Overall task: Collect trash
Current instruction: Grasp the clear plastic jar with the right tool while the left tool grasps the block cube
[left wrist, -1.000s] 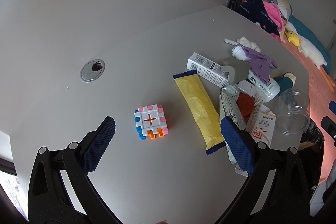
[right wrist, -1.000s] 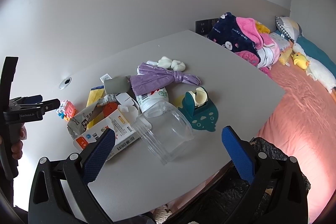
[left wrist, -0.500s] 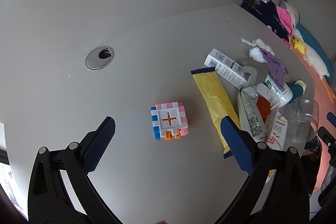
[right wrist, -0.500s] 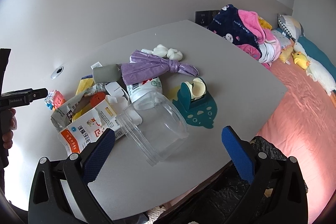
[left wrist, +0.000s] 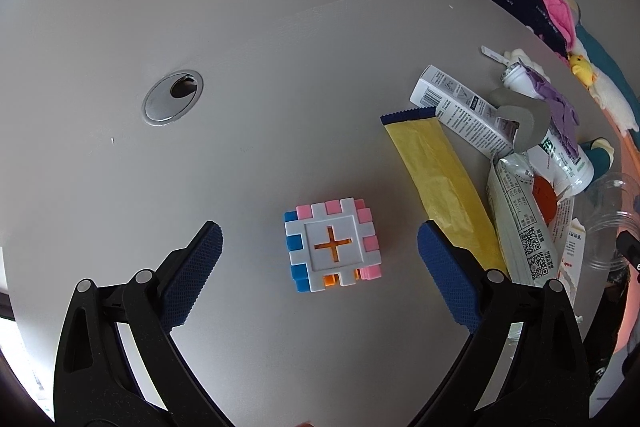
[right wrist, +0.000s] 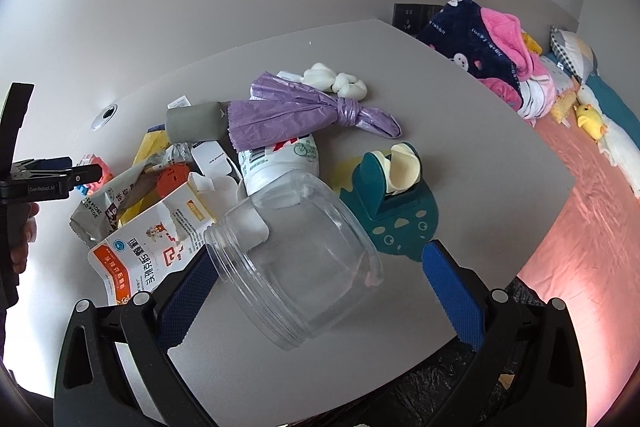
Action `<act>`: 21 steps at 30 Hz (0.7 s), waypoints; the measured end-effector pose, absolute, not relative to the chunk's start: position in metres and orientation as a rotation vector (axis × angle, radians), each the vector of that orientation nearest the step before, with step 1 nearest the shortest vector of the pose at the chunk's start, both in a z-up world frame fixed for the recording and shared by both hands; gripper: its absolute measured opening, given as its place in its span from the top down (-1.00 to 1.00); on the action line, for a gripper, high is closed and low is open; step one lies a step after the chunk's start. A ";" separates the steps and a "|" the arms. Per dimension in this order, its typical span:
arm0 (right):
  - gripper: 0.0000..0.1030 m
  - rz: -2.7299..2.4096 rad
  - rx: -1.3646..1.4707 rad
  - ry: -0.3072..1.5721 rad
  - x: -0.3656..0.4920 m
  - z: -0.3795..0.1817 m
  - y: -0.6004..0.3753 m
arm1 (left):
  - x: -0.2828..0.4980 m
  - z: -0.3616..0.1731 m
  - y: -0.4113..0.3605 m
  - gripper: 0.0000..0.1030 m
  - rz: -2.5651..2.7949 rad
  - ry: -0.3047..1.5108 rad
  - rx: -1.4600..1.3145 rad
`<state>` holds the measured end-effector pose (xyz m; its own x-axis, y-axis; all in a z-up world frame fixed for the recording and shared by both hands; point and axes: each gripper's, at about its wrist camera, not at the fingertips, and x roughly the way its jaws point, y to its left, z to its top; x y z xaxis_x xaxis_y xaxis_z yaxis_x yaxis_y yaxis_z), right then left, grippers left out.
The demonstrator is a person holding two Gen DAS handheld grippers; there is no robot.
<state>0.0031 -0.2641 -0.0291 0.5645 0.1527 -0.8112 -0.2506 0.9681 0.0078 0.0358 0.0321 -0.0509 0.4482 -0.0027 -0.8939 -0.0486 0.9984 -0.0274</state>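
While the left gripper (left wrist: 320, 259) hangs over the worktop (left wrist: 280, 67), jaws wide, just closing and empty, a toy cube (left wrist: 332, 249) sits between them; the yellow wrapper (left wrist: 440, 183) lies at two o'clock, running eleven to five. The right gripper (right wrist: 316, 279), wide and empty, straddles a clear jar (right wrist: 296, 267) on its side, mouth toward nine o'clock.

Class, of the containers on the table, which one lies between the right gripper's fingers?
The clear plastic jar, on its side. The white bottle lies farther off.
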 end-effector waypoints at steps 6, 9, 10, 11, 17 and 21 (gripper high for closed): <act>-0.72 0.241 -0.110 0.962 0.010 -0.036 -0.262 | 0.036 -0.061 0.040 -0.26 0.040 1.141 -0.071; -0.19 0.212 -0.111 0.978 0.012 -0.039 -0.265 | 0.032 -0.061 0.045 -0.25 0.043 1.129 -0.099; -0.08 0.207 -0.106 0.981 0.012 -0.040 -0.266 | 0.030 -0.061 0.047 -0.25 0.042 1.116 -0.105; 0.02 0.205 -0.100 0.985 0.012 -0.041 -0.268 | 0.028 -0.060 0.048 -0.25 0.042 1.102 -0.106; 0.30 0.203 -0.051 0.976 0.005 -0.039 -0.274 | 0.024 -0.064 0.049 0.12 0.061 1.117 -0.071; 0.30 0.199 -0.040 0.957 0.000 -0.032 -0.276 | 0.018 -0.056 0.056 0.23 0.038 1.095 -0.115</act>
